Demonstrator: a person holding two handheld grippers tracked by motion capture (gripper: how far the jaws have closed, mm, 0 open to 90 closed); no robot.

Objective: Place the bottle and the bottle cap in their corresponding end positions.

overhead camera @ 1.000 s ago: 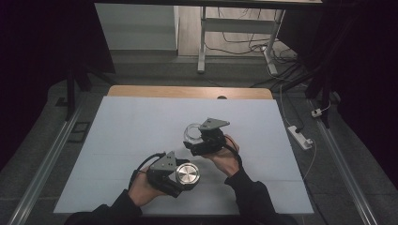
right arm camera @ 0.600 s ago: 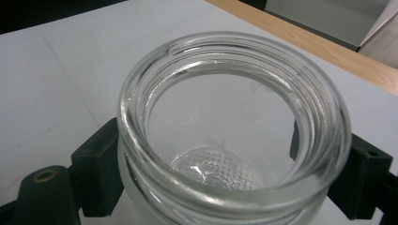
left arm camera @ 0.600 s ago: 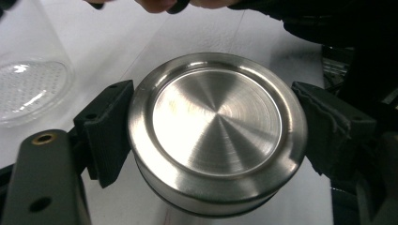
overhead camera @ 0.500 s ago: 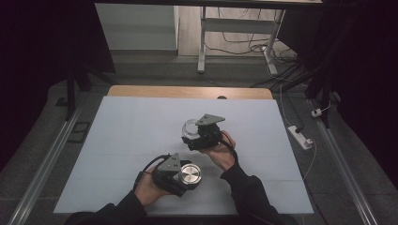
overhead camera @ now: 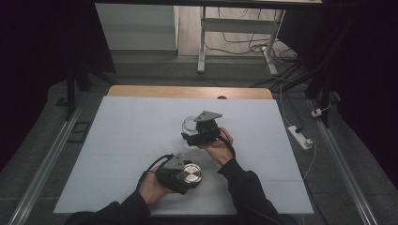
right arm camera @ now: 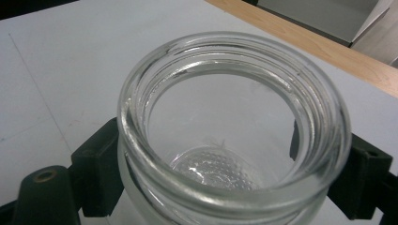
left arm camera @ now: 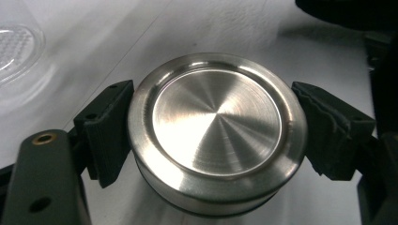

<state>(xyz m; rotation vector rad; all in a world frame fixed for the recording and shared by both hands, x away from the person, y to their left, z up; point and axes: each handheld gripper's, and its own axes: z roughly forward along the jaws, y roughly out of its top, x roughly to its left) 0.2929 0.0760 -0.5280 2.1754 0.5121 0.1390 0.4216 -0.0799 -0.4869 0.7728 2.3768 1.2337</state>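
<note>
The left gripper (overhead camera: 187, 175) is clamped on a steel lid (left arm camera: 217, 132) by its rim, low over the white table (overhead camera: 117, 136); the right gripper (overhead camera: 197, 133) is clamped on the open glass jar (right arm camera: 233, 126) below its threaded neck. Both are judged rigid and slippery, the glass breakable; side grips suit them.

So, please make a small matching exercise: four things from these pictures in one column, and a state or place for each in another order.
1. lid
2. jar
3. sheet
4. wood edge

a. far end of table
b. clear glass, open, in right tongs
c. white, covers table
d. shiny metal, in left tongs

Pairs: 1-d, 2-b, 3-c, 4-a
</note>
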